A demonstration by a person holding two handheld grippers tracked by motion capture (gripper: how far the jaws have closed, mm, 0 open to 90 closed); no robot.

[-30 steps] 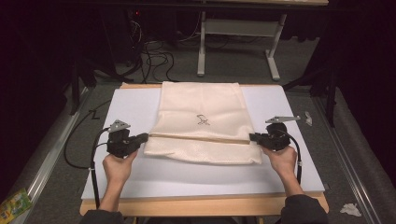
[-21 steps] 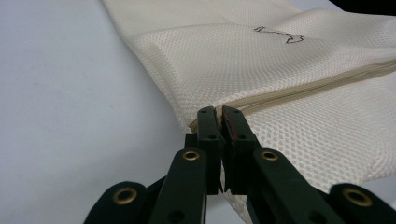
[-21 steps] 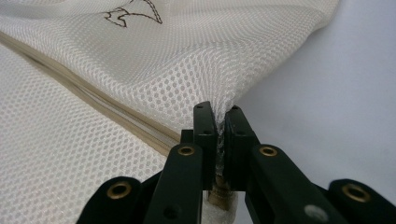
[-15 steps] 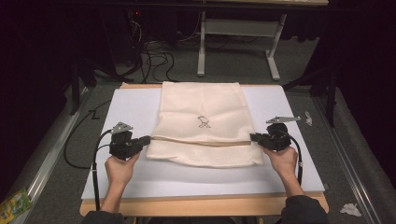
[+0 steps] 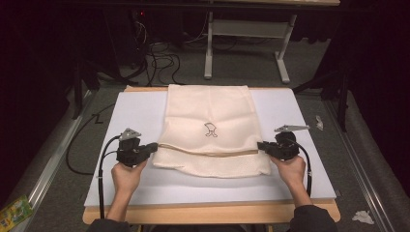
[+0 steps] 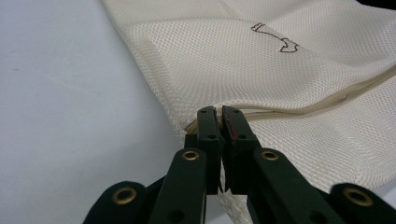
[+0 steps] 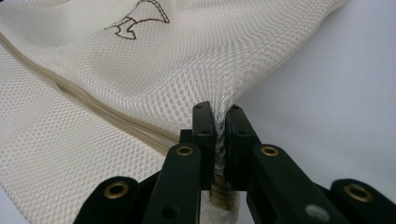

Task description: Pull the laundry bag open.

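Two grips: both grippers are clamped on one cream mesh bag (image 5: 209,129), each at an opposite side edge, level with its tan hem band (image 5: 208,151).
Left gripper (image 5: 153,146): jaws closed on the bag's left edge where the band ends; in the left gripper view (image 6: 219,116) a sliver of mesh shows pinched between them.
Right gripper (image 5: 261,145): jaws closed on the right edge; in the right gripper view (image 7: 218,114) a bunched pleat of mesh runs down between the jaws.
Bag position: flat on the white table (image 5: 135,108), centred, long axis running away from the person, with a small outline logo (image 5: 210,129) on the upper layer. Below the band a second layer (image 5: 212,165) lies toward the person.
Why held so: the matched pinches at the two ends of the band look like a setup for folding or lifting that edge evenly; holding both ends would keep the mesh taut and stop it from sagging or twisting. That is my reading.
Hands: the left hand (image 5: 126,176) and right hand (image 5: 291,170) rest low, near the table.
Surroundings: cables (image 5: 159,58) and a pale frame's legs (image 5: 244,46) on the floor beyond the table; paper scraps (image 5: 361,216) and a green packet (image 5: 14,211) lie on the floor.
In the way: nothing lies on the table around the bag; each gripper's cable trails back beside the forearm, away from the cloth.
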